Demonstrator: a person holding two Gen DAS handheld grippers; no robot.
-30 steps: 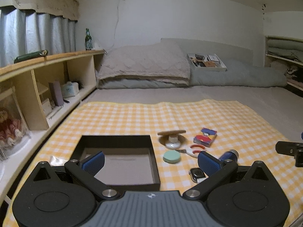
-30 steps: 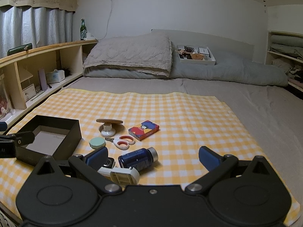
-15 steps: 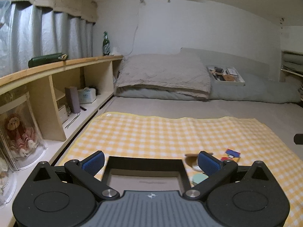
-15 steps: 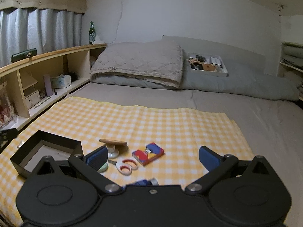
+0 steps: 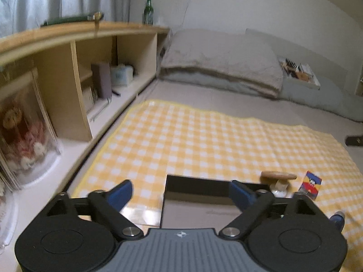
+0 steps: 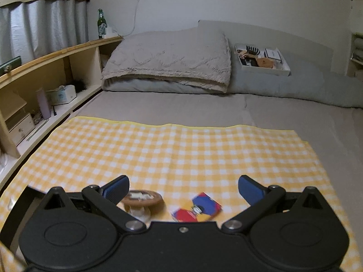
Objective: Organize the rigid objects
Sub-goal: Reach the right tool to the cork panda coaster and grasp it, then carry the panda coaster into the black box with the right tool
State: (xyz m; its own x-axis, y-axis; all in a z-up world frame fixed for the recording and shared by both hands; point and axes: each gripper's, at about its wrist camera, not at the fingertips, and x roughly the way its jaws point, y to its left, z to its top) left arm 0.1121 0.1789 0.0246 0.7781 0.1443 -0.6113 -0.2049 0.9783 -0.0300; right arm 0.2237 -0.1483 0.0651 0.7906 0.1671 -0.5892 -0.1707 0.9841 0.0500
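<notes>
A black open box (image 5: 197, 187) lies on the yellow checked cloth (image 5: 192, 140), just beyond my open, empty left gripper (image 5: 181, 191). To its right stand a wooden-topped stand (image 5: 278, 178), a red-and-blue card box (image 5: 312, 183) and the tip of a blue bottle (image 5: 338, 218). In the right wrist view my right gripper (image 6: 182, 189) is open and empty, raised above the wooden-topped stand (image 6: 141, 200) and the card box (image 6: 197, 209). The black box's corner (image 6: 29, 192) shows at the lower left. The other small objects are hidden under the grippers.
A wooden shelf unit (image 5: 74, 68) with books, a tissue box and a doll case runs along the left. A green bottle (image 6: 101, 23) stands on its top. A grey folded blanket (image 6: 172, 63) and a white tray of items (image 6: 261, 59) lie at the bed's far end.
Both grippers have risen and tilted up, so the small objects have slid to the bottom of both views. The left gripper has also turned left toward the shelf. Both stay open.
</notes>
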